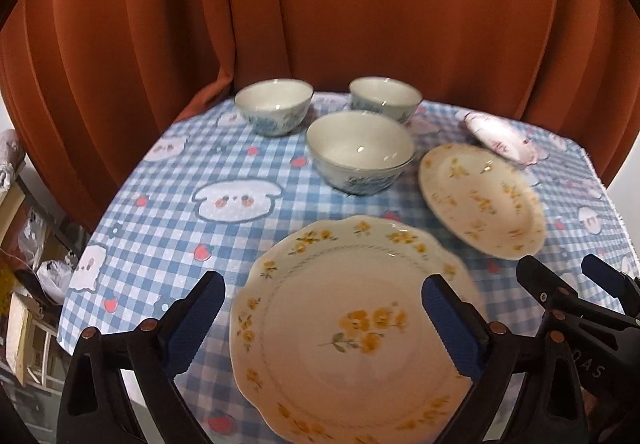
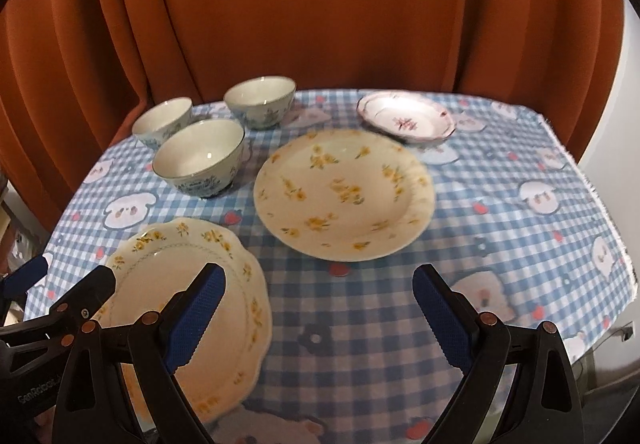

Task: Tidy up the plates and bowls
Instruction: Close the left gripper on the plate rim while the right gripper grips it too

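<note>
Three white bowls with blue patterns stand at the back left: one nearest [image 1: 360, 152] [image 2: 199, 156], two behind [image 1: 274, 104] [image 1: 386, 96]. A scalloped plate with yellow flowers [image 1: 352, 332] [image 2: 188, 304] lies at the front. A round yellow-flowered plate [image 1: 482, 200] [image 2: 344, 192] lies mid-table. A small pink-flowered plate [image 1: 500, 138] [image 2: 406, 116] lies at the back right. My left gripper [image 1: 324, 312] is open and empty over the scalloped plate. My right gripper [image 2: 318, 304] is open and empty over bare cloth, right of that plate.
The table wears a blue checked cloth with cartoon prints [image 1: 168, 212] [image 2: 500, 228]. An orange curtain [image 1: 320, 4] [image 2: 300, 4] hangs close behind. The table's left edge drops off to clutter [image 1: 36, 264]. The right gripper also shows at the left wrist view's right edge [image 1: 580, 284].
</note>
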